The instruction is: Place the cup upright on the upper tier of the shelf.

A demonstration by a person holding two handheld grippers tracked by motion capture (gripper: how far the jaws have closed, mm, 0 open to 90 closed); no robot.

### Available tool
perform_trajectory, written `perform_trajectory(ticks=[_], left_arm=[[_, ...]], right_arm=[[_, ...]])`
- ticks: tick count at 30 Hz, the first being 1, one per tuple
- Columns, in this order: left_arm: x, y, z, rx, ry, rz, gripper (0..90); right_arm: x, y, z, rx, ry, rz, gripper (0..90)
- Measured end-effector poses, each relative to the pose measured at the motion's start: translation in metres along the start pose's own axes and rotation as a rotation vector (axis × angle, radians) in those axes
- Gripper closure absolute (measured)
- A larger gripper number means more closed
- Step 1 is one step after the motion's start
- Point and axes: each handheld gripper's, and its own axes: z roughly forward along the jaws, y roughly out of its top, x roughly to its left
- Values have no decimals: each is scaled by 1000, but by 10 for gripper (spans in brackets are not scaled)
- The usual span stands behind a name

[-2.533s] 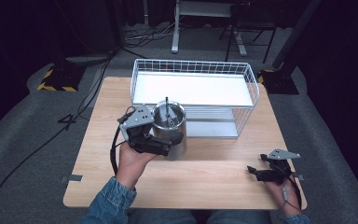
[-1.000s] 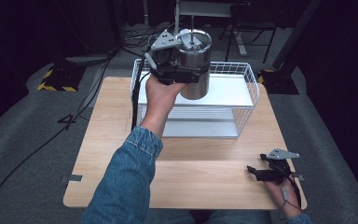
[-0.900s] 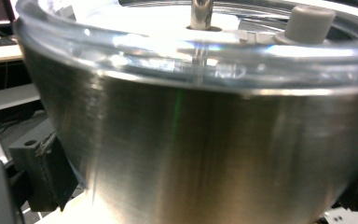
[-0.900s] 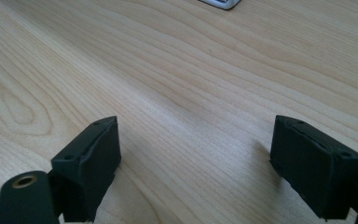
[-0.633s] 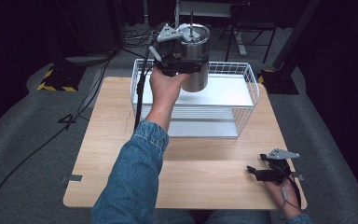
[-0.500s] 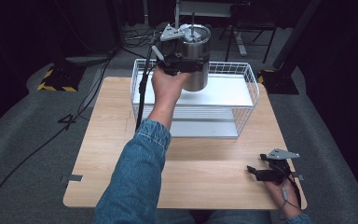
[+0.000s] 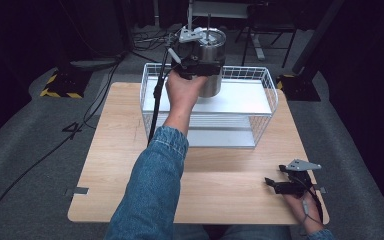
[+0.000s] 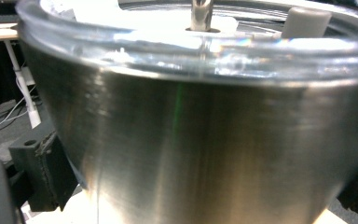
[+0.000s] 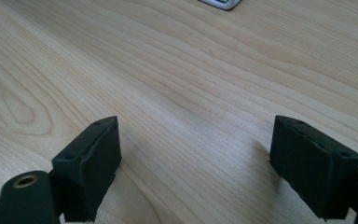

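Right gripper: rests on the wooden table by its near right corner, held in the person's right hand; its jaws stand wide apart over bare wood, with nothing between them.
Left arm: a denim sleeve reaches from the near edge toward the far side of the table.
Wire basket: white, standing at the table's far edge, with a white floor inside.
Left gripper: raised over the basket's far rim, its jaws clamped on either side of the steel tumbler.
Steel tumbler: upright, held above the far part of the basket; a clear lid tops it, with a metal straw through the middle.
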Motion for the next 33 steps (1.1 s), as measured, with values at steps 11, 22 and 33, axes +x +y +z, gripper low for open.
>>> perform_trajectory(ticks=[11, 22, 33], left_arm=[[1, -11, 15, 66, -8, 0, 35], [0, -20, 22, 96, 5, 11, 35], [-4, -27, 24, 94, 15, 47, 34]], right_arm=[[0, 0, 0, -1, 0, -1, 171], [0, 0, 0, -2, 2, -1, 171], [0, 0, 0, -2, 2, -2, 171]])
